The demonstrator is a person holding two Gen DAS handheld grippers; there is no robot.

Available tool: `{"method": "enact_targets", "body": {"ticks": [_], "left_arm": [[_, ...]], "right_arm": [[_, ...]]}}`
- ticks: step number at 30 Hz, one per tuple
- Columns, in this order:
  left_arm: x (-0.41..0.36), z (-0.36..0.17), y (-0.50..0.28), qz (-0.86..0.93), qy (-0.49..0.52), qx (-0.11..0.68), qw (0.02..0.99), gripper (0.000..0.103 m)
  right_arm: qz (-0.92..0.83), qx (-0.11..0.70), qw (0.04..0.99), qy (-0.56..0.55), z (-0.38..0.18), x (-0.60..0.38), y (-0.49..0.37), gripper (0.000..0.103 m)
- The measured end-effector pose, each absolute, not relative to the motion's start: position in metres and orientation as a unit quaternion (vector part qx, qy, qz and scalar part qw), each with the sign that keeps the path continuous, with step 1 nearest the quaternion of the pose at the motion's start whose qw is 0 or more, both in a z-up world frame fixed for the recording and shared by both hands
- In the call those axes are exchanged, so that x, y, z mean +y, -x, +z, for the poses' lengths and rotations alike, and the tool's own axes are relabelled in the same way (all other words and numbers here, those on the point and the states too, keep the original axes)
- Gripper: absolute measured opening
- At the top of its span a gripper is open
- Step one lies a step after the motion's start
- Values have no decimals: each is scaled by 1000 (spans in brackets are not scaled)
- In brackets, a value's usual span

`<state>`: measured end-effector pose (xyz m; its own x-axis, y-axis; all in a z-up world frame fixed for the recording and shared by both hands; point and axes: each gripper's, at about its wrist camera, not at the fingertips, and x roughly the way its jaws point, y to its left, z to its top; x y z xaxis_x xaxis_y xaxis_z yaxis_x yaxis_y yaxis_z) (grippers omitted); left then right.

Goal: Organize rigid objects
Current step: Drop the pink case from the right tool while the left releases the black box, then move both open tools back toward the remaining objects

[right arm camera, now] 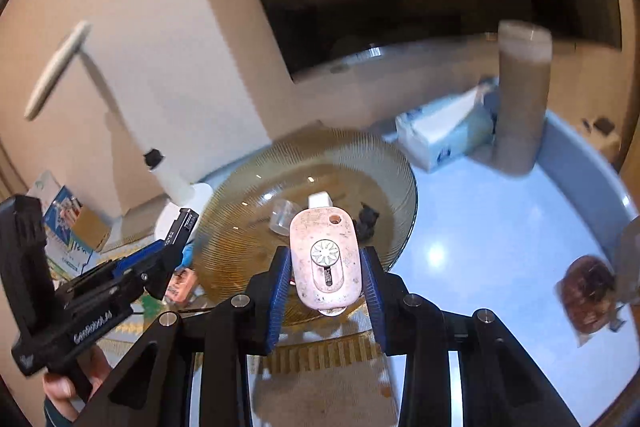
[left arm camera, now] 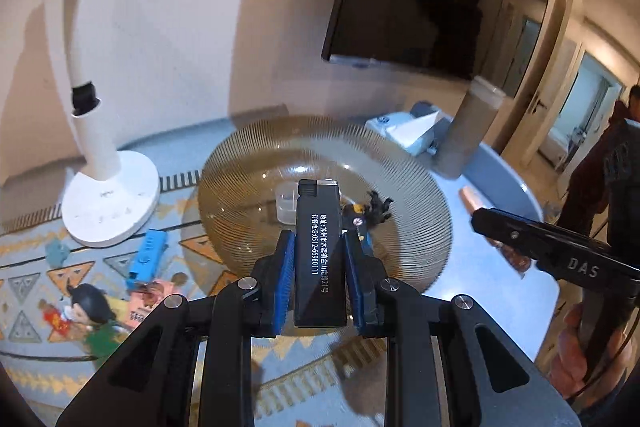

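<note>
Two grippers carry one thing each above the ribbed glass bowl (left arm camera: pixel 248 163). We see the left gripper (left arm camera: pixel 318 247) clenched on a black lighter (left arm camera: pixel 318 251), which stands upright between its blue pads with its top past the fingertips; white print down its side includes the number 0512-66980111. Our right gripper (right arm camera: pixel 326 267) is clamped on a pale pink oval case (right arm camera: pixel 324 259) bearing a white sunburst button. "DAS" shows on the right gripper's arm in the left view.
</note>
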<state>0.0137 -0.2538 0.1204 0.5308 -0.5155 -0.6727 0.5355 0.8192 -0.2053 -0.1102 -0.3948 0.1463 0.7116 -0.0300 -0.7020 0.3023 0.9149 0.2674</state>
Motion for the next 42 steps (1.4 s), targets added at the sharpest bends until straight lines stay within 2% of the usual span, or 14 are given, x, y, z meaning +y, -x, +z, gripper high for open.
{"method": "enact_targets", "body": {"ticks": [1,2,3,4,5,6,15,17,25,30,35,36,38,42], "left_arm": [[-258,118,-17,-298,-15,382,875,23],[-260,117,-20,-296,-15,380,876,33],[-260,117,-22,-293,-15,376,879,52],[-260,119,-22,-282,-20,367,886,64],[-257,123,-19,-272,-30,355,894,83],[-254,125,-17,-268,-34,345,899,88],[-147,130,38,-227,2,328,917,88],[-110,127,51,-196,20,322,926,88],[19,80,90,-94,137,349,922,87],[36,65,94,-24,75,349,934,87],[36,52,86,-45,68,345,935,87],[35,48,86,-48,67,344,935,88],[30,40,80,-40,56,367,928,87],[21,44,87,-42,32,350,935,87]], "right_arm": [[-94,372,905,-184,141,-398,104,34],[-98,376,904,-179,137,-400,97,34],[-103,384,901,-172,133,-402,89,34],[-105,391,898,-172,130,-405,84,38],[-105,396,895,-177,128,-409,81,45],[-102,394,894,-186,127,-412,82,47],[-43,360,909,-206,144,-380,125,58],[-18,361,913,-189,143,-352,134,68],[74,387,910,-129,96,-231,141,69],[49,404,911,-71,57,-192,128,69],[32,419,905,-65,43,-195,121,70],[34,418,905,-70,42,-197,121,72],[29,425,901,-82,38,-201,118,88],[31,433,896,-92,35,-204,113,88]]}}
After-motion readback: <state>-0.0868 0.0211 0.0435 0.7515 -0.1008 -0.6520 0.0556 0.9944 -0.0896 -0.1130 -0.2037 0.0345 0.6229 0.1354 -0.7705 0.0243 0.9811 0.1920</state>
